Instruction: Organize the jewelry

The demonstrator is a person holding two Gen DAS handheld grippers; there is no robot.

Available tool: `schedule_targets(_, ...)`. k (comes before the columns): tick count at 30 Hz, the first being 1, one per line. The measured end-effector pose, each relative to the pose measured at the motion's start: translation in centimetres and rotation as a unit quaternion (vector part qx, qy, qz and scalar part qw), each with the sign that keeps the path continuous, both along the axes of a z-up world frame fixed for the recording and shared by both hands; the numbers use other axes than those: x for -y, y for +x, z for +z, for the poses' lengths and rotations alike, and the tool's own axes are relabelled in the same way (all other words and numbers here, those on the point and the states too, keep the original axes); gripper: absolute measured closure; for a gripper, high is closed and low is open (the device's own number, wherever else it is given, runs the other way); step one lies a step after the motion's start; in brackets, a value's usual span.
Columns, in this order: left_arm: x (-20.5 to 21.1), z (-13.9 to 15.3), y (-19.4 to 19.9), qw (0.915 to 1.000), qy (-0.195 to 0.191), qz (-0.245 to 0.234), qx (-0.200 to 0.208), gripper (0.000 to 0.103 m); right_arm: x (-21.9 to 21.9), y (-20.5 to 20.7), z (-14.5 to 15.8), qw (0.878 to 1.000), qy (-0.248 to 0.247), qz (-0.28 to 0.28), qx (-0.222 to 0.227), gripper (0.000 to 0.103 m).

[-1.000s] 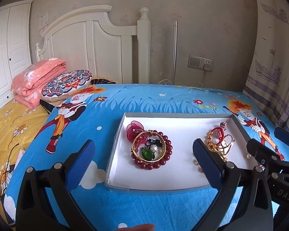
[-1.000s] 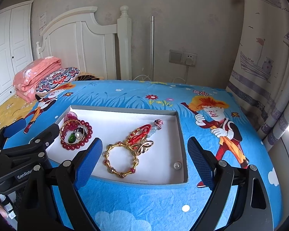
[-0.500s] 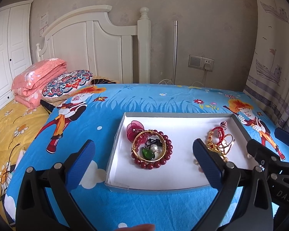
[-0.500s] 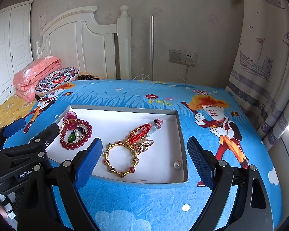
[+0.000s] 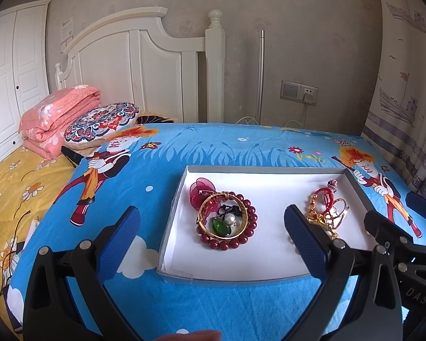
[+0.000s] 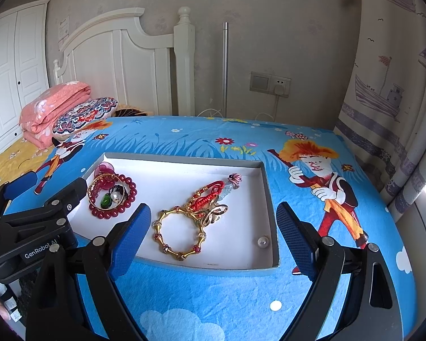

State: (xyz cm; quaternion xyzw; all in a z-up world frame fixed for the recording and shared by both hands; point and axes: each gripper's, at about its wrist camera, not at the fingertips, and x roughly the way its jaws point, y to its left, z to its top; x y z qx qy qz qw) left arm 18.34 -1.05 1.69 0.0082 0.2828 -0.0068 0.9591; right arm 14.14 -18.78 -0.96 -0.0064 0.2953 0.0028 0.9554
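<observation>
Left tongs (image 5: pixel 211 231) gaped wide, empty, hovering at the near edge of the white tray (image 5: pixel 241 255); red bead bracelet (image 5: pixel 227 221) lay just beyond, between the tips. Right tongs (image 6: pixel 213 231) likewise spread and empty, gold bracelet (image 6: pixel 179 233) in the tray between the pads, loose pearl (image 6: pixel 263 241) near the right pad, red cord charm (image 6: pixel 210 196) farther ahead.

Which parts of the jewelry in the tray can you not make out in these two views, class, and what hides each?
- Gold bracelet: left wrist view, mostly hidden behind the left gripper's finger.
- Pearl: left wrist view, hidden.
- Red bead bracelet pile: right wrist view, small pieces inside too small to identify.
- Red cord tangle: both views, overlapping pieces can't be separated.
</observation>
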Motion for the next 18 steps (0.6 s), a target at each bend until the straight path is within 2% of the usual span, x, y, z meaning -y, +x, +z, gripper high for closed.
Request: schedule_targets(18, 0.53, 0.03, 0.67, 0.9999, 0.014, -0.002, -0.002, 0.005, 0.14, 0.02, 0.19, 1.000, 0.001, -0.002, 0.000, 0.019)
